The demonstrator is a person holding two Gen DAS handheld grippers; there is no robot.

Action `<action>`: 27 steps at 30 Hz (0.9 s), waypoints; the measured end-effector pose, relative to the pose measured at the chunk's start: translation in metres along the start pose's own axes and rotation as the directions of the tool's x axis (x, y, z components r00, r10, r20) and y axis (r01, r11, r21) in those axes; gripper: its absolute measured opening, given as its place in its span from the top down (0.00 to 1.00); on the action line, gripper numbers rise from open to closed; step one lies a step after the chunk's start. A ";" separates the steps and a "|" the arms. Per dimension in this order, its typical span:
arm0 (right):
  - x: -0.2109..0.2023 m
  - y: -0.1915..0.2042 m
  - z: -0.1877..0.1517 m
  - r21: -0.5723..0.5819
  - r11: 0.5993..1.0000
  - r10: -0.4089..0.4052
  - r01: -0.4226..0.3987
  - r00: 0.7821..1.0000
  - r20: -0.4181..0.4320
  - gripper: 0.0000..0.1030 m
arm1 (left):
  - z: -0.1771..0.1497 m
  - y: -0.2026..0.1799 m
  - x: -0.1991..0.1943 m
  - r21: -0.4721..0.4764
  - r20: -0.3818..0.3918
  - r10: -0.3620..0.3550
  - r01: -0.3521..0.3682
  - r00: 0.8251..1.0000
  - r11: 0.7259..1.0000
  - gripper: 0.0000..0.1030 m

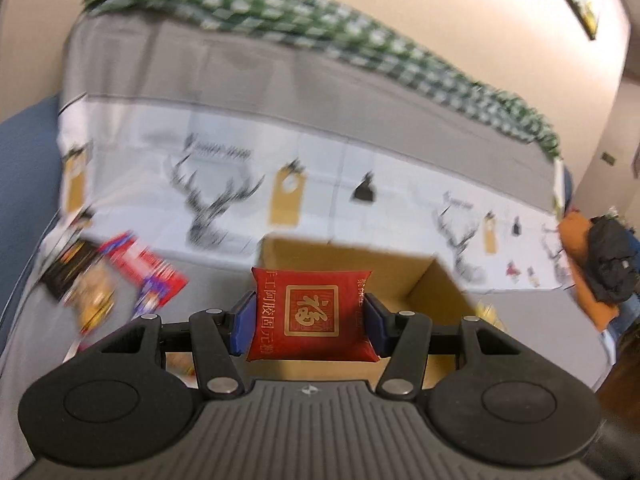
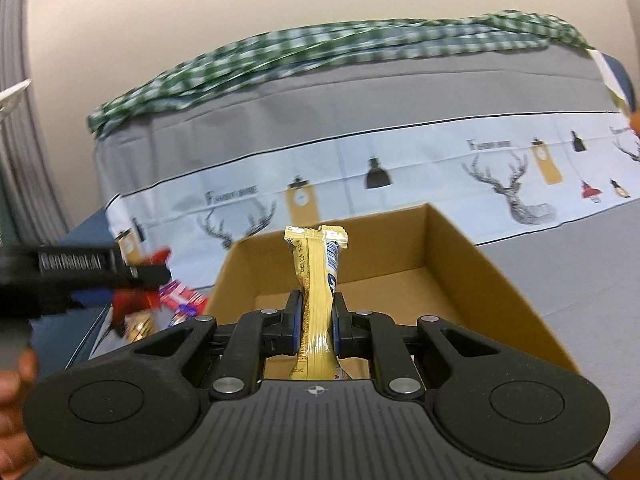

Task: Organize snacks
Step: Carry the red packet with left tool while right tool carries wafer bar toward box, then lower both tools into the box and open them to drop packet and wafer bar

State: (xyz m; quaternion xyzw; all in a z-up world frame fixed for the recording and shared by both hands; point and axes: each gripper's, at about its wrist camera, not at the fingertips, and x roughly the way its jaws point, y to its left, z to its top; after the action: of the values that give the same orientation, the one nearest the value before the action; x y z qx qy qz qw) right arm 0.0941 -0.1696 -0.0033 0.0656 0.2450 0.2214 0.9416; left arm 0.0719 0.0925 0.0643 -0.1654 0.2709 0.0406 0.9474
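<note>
Grey bedding with a deer-print cloth (image 2: pixel 400 168) and a green checked cloth (image 1: pixel 320 28) behind it forms the work surface, under a plain cream wall.

Item one: the red pillow pouch (image 1: pixel 312 314) is clamped across its width by my left gripper (image 1: pixel 310 320), pads pressing both side edges, printed face toward the lens. The cardboard box (image 1: pixel 436 292) lies straight ahead at 12 o'clock and just below the pouch, its open interior running off toward 1 o'clock.

Item two: the yellow snack bar (image 2: pixel 318 300) is pinched in my right gripper (image 2: pixel 316 320), jaws nearly together on its lower half. Its long axis stands upright, pointing to 12 o'clock, crimped end uppermost. The same box sits directly under and ahead of it; I judge the bar already over the cavity.

Assessment: my right gripper is the nearer to release. My left gripper appears in the right view at 9 o'clock, outside the box wall, so it needs travel toward 3 o'clock first.

Remaining loose snacks (image 1: pixel 120 276) lie on the bedding at 10 o'clock of my left gripper; blur prevents counting them.
</note>
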 end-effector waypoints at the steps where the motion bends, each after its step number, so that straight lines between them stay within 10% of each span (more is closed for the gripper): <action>1: 0.000 -0.003 0.001 0.007 1.000 -0.010 0.010 1.000 0.005 0.86 | 0.005 -0.006 0.003 0.007 0.015 -0.011 0.011 1.000 1.000 0.41; 27: 0.026 -0.029 -0.001 0.050 0.979 -0.197 0.197 0.980 -0.006 0.86 | -0.022 -0.035 0.075 0.075 -0.063 -0.170 0.175 0.983 0.982 0.41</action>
State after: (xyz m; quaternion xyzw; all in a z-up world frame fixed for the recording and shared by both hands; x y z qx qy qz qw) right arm 0.1252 -0.1834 -0.0219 0.0644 0.2563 0.1207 0.9569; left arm 0.1306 0.0510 0.0176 -0.1513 0.2836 -0.0571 0.9452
